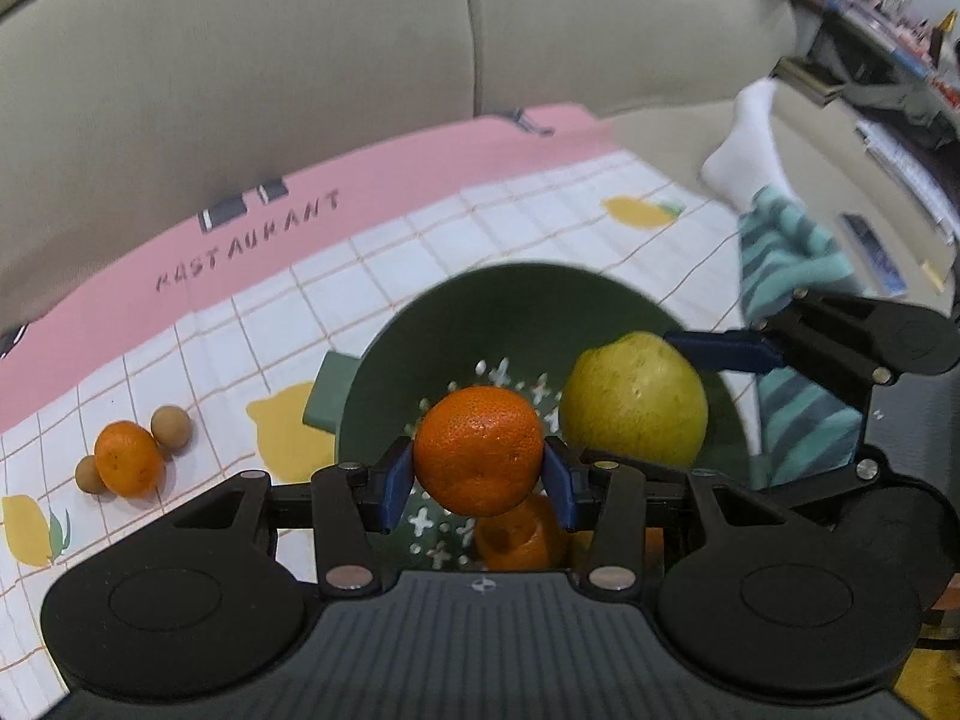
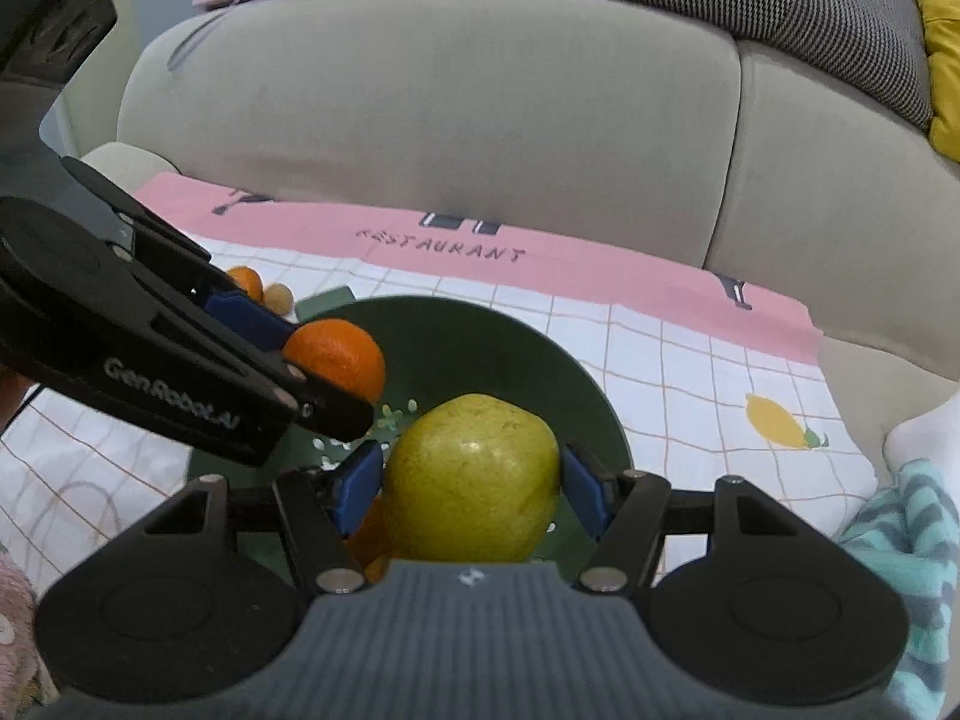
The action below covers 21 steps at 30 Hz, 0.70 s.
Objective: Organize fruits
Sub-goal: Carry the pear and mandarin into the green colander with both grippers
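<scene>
Both carries look ready to release: the left gripper (image 1: 478, 476) pinches an orange (image 1: 478, 458) and the right gripper (image 2: 472, 483) a pear (image 2: 471, 477) over the green colander (image 1: 384, 360), so the fingers next need to lower and open.

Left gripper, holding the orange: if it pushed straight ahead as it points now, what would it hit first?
Probably the green colander's inner wall, just beyond the orange held by the left gripper; depth is uncertain.

Round orange mandarin (image 1: 477, 449) & yellow-green pear (image 1: 635, 399) held above dark green perforated plastic bowl (image 1: 420, 324); another mandarin (image 1: 128, 464) w/ two small tan longans (image 1: 171, 428) on cloth.
</scene>
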### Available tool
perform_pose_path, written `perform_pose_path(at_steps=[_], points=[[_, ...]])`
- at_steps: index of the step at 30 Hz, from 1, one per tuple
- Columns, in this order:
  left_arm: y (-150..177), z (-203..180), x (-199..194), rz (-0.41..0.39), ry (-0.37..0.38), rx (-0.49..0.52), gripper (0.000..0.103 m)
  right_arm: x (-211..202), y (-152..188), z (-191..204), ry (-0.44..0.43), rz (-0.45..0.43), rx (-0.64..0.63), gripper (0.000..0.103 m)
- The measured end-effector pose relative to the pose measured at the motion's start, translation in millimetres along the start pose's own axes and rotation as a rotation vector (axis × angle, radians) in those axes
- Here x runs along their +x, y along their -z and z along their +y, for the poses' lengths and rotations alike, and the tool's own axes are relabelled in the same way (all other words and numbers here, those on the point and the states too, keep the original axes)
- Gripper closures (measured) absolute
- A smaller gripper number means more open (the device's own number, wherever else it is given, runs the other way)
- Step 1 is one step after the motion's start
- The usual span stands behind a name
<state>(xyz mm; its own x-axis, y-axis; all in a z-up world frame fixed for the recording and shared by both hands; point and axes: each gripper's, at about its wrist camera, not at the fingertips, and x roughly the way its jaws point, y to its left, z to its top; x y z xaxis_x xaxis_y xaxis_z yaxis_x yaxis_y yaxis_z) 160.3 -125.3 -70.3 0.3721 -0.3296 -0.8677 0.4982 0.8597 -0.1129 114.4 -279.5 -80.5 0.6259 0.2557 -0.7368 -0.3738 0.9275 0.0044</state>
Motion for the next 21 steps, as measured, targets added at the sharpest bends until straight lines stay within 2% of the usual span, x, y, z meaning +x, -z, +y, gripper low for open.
perform_pose_path(at_steps=[10, 21], points=[[-6, 3, 27, 0.083, -0.037, 0.008, 0.052, 30, 2, 0, 0.015, 0.011, -0.038, 0.041], [-18, -19, 43, 0.148, -0.155, 0.14, 0.051, 49, 6, 0, 0.036, 0.035, -0.076, 0.041]])
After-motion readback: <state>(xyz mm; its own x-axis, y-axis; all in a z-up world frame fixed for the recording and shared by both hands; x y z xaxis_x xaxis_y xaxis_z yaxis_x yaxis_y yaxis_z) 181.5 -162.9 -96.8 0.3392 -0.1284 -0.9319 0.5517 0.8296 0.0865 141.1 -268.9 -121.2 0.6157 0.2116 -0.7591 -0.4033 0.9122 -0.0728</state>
